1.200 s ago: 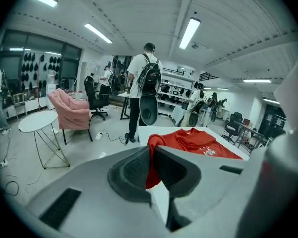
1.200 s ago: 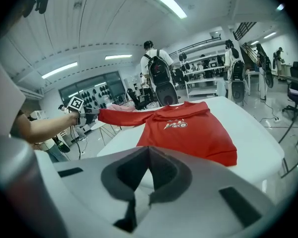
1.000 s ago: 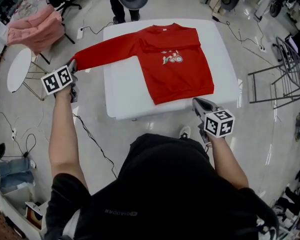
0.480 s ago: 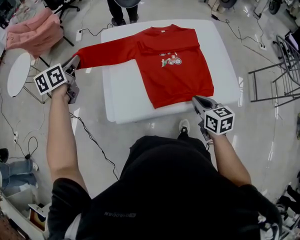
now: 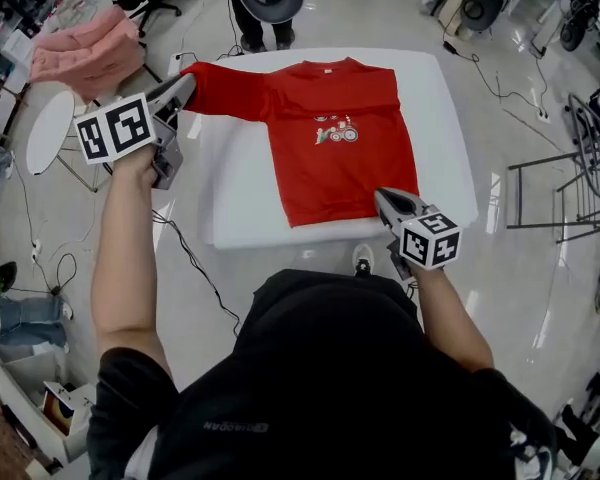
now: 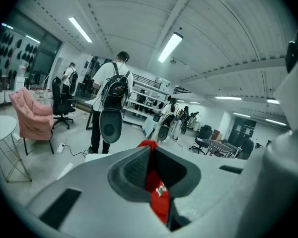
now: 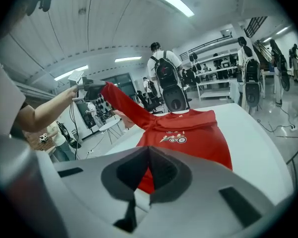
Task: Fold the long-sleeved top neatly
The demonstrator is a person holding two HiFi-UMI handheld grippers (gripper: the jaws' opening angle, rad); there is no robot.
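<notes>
Left tool [image 5: 184, 84] on printed red top [image 5: 340, 163]

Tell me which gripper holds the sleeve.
The left gripper: it is shut on the cuff of the red sleeve, held up over the left edge of the table. The right gripper is shut by the near hem.

Lighting: bright, even, ceiling strip lights [image 6: 171, 46] overhead; shadows soft. Glare: sheen on far floor [image 5: 540, 78]. Distortion: strong fisheye, black corners in both gripper views. Left hand-held gripper [image 6: 150, 155] close-up soft.
</notes>
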